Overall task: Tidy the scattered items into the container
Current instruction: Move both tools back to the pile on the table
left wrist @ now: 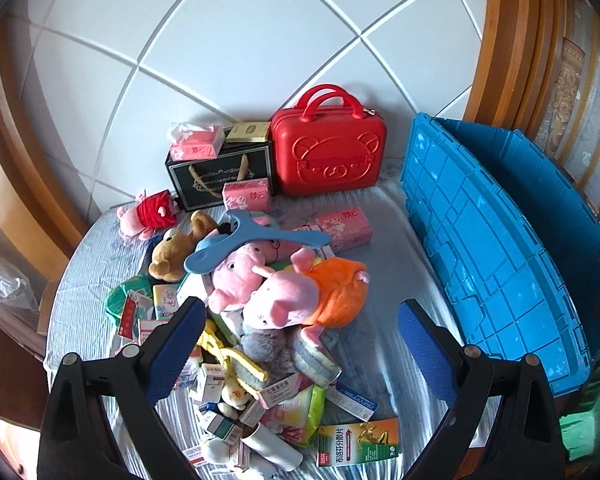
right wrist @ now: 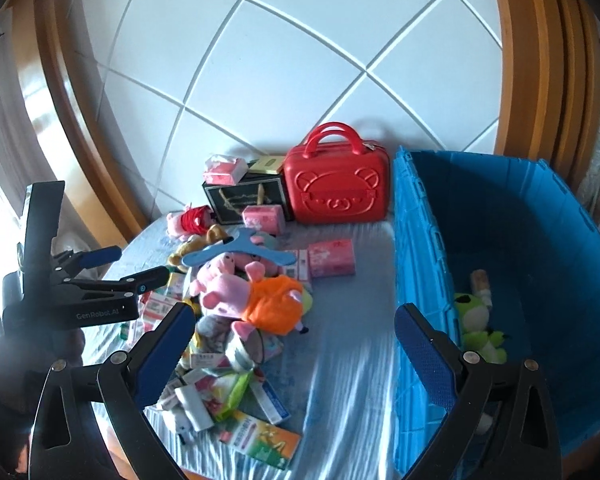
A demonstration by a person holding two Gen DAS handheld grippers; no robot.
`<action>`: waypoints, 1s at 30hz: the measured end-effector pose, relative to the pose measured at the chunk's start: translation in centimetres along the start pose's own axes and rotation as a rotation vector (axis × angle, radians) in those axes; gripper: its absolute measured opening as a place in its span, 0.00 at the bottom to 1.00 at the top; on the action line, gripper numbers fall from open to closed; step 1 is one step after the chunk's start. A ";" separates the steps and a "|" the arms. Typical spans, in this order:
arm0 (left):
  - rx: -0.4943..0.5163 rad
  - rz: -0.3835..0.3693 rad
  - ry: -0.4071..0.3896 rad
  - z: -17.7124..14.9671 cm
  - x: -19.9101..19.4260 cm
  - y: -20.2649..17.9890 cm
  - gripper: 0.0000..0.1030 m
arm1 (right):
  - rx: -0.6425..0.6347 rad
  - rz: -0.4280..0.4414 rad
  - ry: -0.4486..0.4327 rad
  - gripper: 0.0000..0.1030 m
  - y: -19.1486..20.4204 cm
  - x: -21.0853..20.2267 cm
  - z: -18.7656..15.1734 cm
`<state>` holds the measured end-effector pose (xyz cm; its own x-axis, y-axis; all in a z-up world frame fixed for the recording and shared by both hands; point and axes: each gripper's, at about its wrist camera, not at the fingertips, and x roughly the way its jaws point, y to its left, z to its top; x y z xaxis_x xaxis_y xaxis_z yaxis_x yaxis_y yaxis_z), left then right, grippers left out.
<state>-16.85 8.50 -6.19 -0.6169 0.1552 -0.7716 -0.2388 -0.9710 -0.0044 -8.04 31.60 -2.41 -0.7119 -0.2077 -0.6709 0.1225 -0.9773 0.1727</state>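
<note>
A pile of plush toys and small boxes lies on a striped cloth. On top is a pink pig in an orange dress (left wrist: pixel 308 294) (right wrist: pixel 260 300), under a blue hanger (left wrist: pixel 256 240) (right wrist: pixel 236 250). The blue crate (left wrist: pixel 496 248) (right wrist: pixel 540 264) stands at the right, holding a green plush frog (right wrist: pixel 478 326). My left gripper (left wrist: pixel 300 340) is open and empty above the pile; it also shows from the side in the right wrist view (right wrist: pixel 140 266). My right gripper (right wrist: pixel 296 344) is open and empty, between pile and crate.
A red bear case (left wrist: pixel 328 148) (right wrist: pixel 338 186), a black gift bag (left wrist: pixel 220 176) and pink tissue packs (left wrist: pixel 346 226) sit at the back by the tiled wall. Medicine boxes (left wrist: pixel 358 442) lie at the front. Wooden frames flank both sides.
</note>
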 end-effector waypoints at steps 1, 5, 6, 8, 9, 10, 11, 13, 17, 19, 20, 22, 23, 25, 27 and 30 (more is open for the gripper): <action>-0.011 0.002 0.007 -0.5 0.1 0.8 0.95 | -0.004 0.002 0.005 0.98 0.5 0.3 -0.2; -0.055 0.017 0.048 -3.2 1.0 3.9 0.95 | -0.012 0.012 0.043 0.98 2.4 1.7 -1.6; -0.065 0.022 0.061 -3.9 1.3 4.6 0.95 | -0.012 0.017 0.056 0.98 2.8 2.2 -2.0; -0.086 0.032 0.086 -5.4 1.9 6.0 0.95 | -0.016 0.024 0.081 0.98 3.6 3.0 -2.7; -0.098 0.038 0.098 -6.1 2.2 6.8 0.95 | -0.019 0.026 0.092 0.98 4.1 3.4 -3.1; -0.110 0.043 0.110 -6.8 2.5 7.6 0.95 | -0.021 0.029 0.100 0.98 4.5 3.7 -3.4; -0.121 0.049 0.121 -7.4 2.7 8.4 0.95 | -0.022 0.032 0.108 0.98 4.9 4.0 -3.7; -0.136 0.067 0.138 -8.6 3.3 9.9 0.95 | -0.026 0.033 0.122 0.98 5.5 4.5 -4.1; -0.177 0.093 0.175 -10.8 4.2 13.0 0.95 | -0.035 0.044 0.136 0.98 6.8 5.6 -4.8; -0.189 0.104 0.191 -11.9 4.6 14.3 0.95 | -0.046 0.051 0.151 0.98 7.5 6.5 -5.4; -0.194 0.108 0.201 -12.5 4.8 14.8 0.95 | -0.050 0.055 0.166 0.98 7.8 7.0 -5.8; -0.198 0.117 0.221 -13.7 5.1 15.7 0.95 | -0.064 0.060 0.195 0.98 8.7 8.1 -6.8; -0.198 0.121 0.233 -14.3 5.3 16.1 0.95 | -0.075 0.065 0.205 0.98 9.2 8.5 -7.3; -0.193 0.126 0.253 -15.5 5.6 16.6 0.95 | -0.097 0.081 0.222 0.98 10.2 9.4 -8.3; -0.187 0.127 0.272 -16.9 5.9 17.1 0.95 | -0.106 0.098 0.242 0.98 11.1 10.5 -9.5; -0.168 0.118 0.303 -19.1 6.6 17.3 0.95 | -0.116 0.121 0.273 0.98 12.2 12.2 -11.3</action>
<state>-10.76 -10.78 -23.53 -0.3767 0.0041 -0.9263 -0.0369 -0.9993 0.0105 -7.46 16.68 -16.63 -0.4778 -0.3103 -0.8218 0.2838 -0.9399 0.1899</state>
